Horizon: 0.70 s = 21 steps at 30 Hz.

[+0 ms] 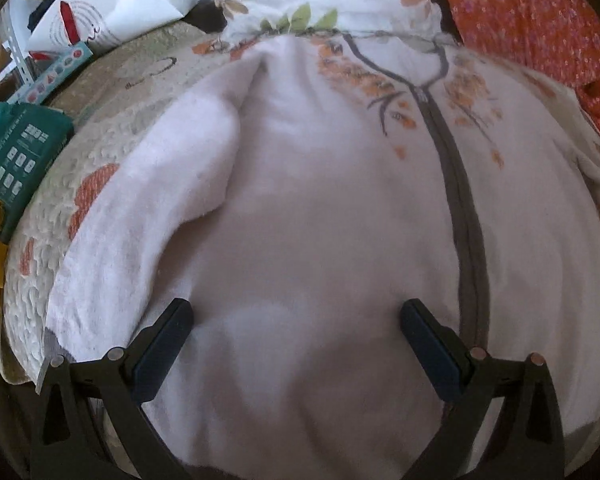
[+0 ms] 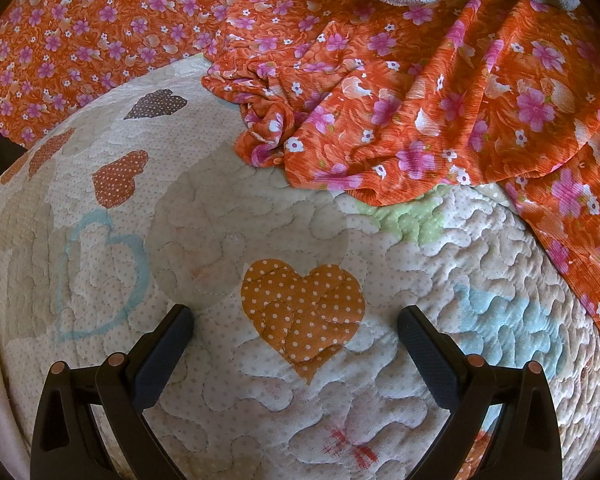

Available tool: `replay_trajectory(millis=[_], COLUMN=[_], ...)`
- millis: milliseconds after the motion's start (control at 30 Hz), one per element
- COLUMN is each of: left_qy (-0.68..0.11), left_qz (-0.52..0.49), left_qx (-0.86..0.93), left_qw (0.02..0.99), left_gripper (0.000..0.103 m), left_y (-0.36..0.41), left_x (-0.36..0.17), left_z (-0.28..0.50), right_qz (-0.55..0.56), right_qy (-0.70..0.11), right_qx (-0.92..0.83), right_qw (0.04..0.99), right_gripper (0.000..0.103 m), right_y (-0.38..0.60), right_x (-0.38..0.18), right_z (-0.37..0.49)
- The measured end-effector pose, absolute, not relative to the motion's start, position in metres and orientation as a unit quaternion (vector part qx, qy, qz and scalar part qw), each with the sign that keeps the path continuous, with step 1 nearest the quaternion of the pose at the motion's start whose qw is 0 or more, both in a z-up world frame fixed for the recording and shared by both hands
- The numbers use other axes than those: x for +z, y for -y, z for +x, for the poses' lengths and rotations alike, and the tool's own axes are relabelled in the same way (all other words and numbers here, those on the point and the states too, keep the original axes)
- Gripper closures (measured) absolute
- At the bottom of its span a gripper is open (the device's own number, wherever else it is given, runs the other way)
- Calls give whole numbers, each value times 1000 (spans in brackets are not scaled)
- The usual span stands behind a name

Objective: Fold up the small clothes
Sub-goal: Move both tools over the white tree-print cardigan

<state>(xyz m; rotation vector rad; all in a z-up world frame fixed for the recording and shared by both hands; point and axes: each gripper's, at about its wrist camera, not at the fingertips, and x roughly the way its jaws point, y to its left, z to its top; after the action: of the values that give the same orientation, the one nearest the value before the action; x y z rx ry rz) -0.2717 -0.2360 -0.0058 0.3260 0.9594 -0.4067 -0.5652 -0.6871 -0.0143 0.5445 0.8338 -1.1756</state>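
Quilt under white zip garment; L gripper & R gripper open.

Left tool open over white zip garment, quilt beneath

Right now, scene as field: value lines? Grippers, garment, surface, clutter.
left gripper: open, over the garment, nothing between the fingers
right gripper: open, over bare quilt, holding nothing
garment: white fleece zip-up, lying flat, grey zipper closed
surface: quilt with heart patches
clutter: orange floral cloth bunched on quilt; green package at left edge
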Motion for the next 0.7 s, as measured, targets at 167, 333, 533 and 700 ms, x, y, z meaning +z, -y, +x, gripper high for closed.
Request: replay_trajectory(millis=[167,333,533,700], left_qy=[-457,-458,-458,-457], left_qz=[153,148,148,143], left_qx=[-193,-194,-191,-188], left_qw=[855,855,855,857], left_gripper=[0,0,0,0], left_y=[236,236,237,236], left_x=[-7,-10,-8,-9], left_z=[-272,-270,-271,-271], right_qz=[246,243,246,285], right_qy=[-377,-378,-378,-403], right_qx=[-533,-533,-533,-531], right_qw=[717,717,716,689], right_gripper=[0,0,0,0], right_y=[687,687,688,697], right_x=[-14,-14,-14,-11], right_z=[-566,-565,-565,-562])
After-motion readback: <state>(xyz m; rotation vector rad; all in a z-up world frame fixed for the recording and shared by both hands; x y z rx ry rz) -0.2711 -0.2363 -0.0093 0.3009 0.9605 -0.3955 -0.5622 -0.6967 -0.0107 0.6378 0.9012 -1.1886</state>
